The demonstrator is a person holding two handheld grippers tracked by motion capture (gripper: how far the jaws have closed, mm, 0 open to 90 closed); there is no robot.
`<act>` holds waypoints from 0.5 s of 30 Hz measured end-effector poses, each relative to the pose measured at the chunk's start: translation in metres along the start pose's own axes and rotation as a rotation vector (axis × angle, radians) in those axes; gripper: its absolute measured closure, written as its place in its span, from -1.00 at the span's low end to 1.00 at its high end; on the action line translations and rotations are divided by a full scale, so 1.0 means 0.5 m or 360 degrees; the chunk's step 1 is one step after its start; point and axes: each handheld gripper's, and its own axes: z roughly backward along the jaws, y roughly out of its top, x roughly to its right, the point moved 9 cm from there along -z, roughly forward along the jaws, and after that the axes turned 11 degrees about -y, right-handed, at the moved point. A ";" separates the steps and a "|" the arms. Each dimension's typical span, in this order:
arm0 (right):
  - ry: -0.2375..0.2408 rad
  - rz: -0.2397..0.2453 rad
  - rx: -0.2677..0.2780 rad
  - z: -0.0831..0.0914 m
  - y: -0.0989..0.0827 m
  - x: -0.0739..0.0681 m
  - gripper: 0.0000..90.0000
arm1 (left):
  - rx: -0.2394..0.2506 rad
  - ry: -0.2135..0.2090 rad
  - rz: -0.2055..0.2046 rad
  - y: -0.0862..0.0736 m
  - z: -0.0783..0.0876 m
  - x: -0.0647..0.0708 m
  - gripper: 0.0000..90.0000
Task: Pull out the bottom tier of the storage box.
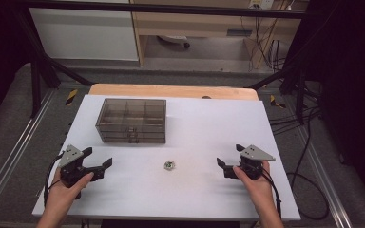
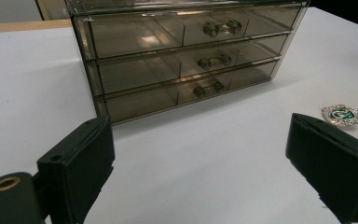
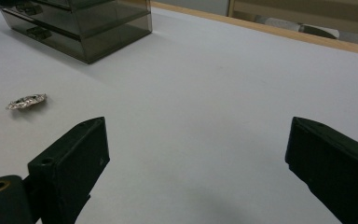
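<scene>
A smoky see-through drawer box [image 1: 131,120] with three shut drawers [image 2: 186,60] stands at the back left of the white table. A small silver brooch with a green centre [image 1: 169,165] lies flat in front of it [image 2: 342,114] [image 3: 26,101]. My left gripper [image 1: 98,157] rests at the front left, held by a hand, open and empty, jaws facing the box. At the front right my right gripper [image 1: 229,156] is also hand-held, open and empty, pointing left over bare table with the brooch off to its left.
The white sheet [image 1: 209,128] covers a wooden table whose far edge [image 1: 171,90] shows behind the box. Black frame bars and cables [image 1: 294,118] flank the table on both sides.
</scene>
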 end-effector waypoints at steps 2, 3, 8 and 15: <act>-0.0002 -0.0004 -0.0001 0.000 0.000 0.000 -0.87 | -0.0002 0.0010 0.0002 -0.001 0.000 -0.001 -0.82; -0.0001 -0.0004 -0.0002 0.000 -0.001 0.000 -0.87 | -0.0008 0.0024 -0.0007 0.000 -0.001 -0.002 -0.82; 0.0000 0.0032 -0.0004 0.003 -0.002 -0.001 -0.88 | -0.0020 0.0043 -0.0037 0.000 -0.003 0.001 -0.81; -0.0015 0.0010 -0.0008 0.004 0.000 0.003 -0.89 | -0.0062 0.0078 -0.0136 -0.003 -0.005 0.006 -0.79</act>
